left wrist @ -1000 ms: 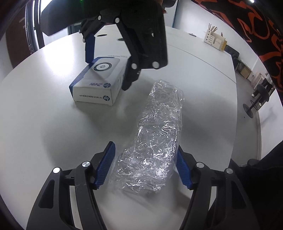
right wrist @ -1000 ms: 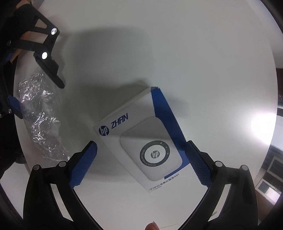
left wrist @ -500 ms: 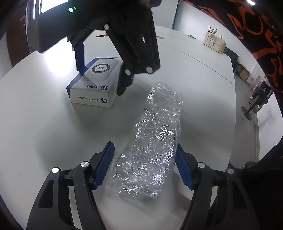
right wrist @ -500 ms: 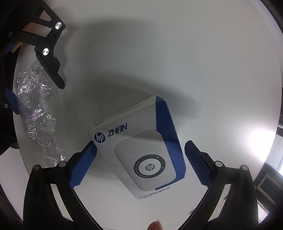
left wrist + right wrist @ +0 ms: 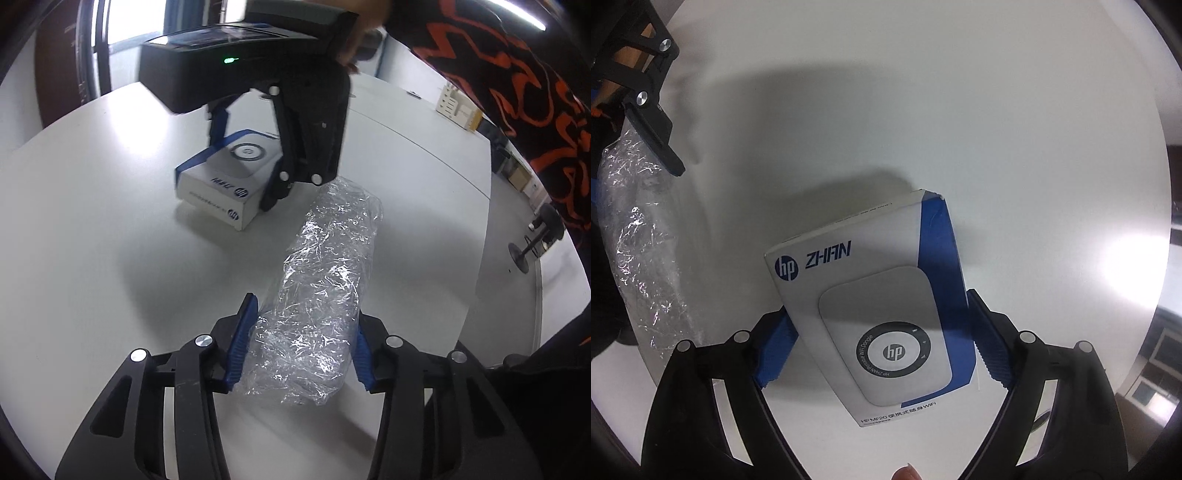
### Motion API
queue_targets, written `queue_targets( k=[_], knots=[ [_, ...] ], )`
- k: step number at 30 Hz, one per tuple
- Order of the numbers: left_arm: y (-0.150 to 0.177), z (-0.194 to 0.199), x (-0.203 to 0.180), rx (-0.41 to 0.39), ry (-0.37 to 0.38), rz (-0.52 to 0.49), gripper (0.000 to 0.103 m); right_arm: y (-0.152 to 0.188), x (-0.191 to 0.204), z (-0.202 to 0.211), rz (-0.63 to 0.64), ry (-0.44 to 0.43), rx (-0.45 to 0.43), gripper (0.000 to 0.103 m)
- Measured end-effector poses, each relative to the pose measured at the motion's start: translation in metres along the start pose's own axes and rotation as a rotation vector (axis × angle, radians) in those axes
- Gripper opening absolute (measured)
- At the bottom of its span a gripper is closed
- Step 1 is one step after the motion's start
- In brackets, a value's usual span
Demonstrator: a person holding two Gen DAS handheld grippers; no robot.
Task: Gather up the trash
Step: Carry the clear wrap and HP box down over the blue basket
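White "hp ZHAN" box [image 5: 871, 314], apparently gripped

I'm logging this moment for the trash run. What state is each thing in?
HP box: closed, flat on table, gripped at its sides.
Plastic wrap: crumpled, lying on table, pinched.
Left gripper: shut on wrap.
Right gripper: shut on box.

White-and-blue carton [image 5: 871, 295]: round "hp" logo and "ZHAN" on the lid's upper left, a second "hp" inside the pictured device's ring, ring lettering "HP ZHAN Portable WiFi Dongle", lower-edge line "HP MF20" with Chinese characters and "WiFi"; side-panel print too small to read.
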State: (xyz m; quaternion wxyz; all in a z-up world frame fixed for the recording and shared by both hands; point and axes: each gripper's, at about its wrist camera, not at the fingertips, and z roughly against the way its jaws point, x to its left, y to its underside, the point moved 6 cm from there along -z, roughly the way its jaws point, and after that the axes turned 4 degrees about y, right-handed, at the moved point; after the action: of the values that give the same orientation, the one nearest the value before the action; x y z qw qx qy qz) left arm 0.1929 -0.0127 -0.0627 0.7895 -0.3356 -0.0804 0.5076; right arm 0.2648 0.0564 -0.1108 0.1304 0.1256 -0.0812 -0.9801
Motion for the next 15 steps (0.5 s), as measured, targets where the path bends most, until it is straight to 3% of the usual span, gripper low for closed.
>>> queue_targets(
  k=[4,15],
  knots=[
    [0.010,0.015,-0.005,-0.011,-0.038,0.045,0.045,0.011,0.003,0.011,-0.112,0.005,-0.035,0.080],
    [0.058,0.067,-0.015,-0.111,-0.133,0.177,0.043,0.050,0.046,0.044,-0.389,0.178,-0.169,0.080]
  ],
)
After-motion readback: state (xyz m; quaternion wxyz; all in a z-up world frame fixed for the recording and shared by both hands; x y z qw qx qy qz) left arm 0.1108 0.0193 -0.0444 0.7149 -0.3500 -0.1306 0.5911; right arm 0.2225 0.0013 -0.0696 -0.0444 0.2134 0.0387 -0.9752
